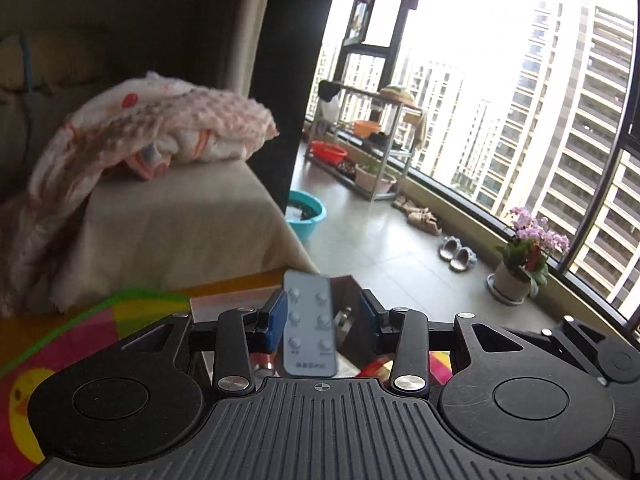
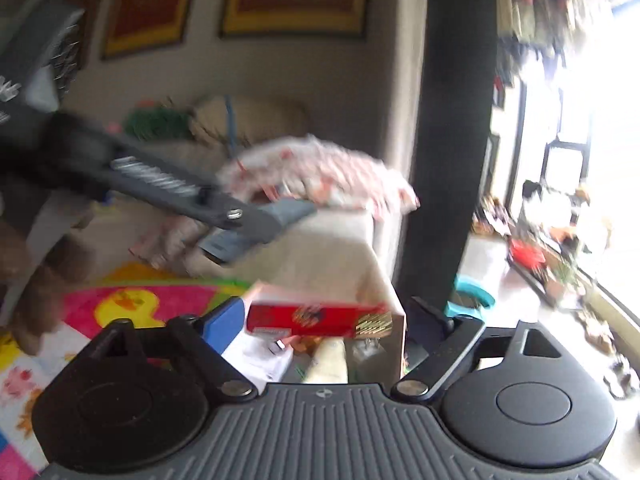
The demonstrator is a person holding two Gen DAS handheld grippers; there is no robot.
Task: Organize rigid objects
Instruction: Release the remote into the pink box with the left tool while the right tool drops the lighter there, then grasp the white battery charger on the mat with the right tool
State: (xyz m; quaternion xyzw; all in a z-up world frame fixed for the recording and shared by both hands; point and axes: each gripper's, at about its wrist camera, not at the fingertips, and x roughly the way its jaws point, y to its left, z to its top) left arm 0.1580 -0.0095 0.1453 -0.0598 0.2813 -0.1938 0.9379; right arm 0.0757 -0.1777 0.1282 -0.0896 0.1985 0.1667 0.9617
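grey remote between left gripper pads, above box

Home living rm: sofa w/ blanket, play mat, balcony plants.

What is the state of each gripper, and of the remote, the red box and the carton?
left gripper: shut on the remote.
remote: held in the air, buttons facing the camera.
right gripper: fingers wide open, gripping nothing.
red box: lying across the carton's top, between the open fingers.
carton: open, with items inside.
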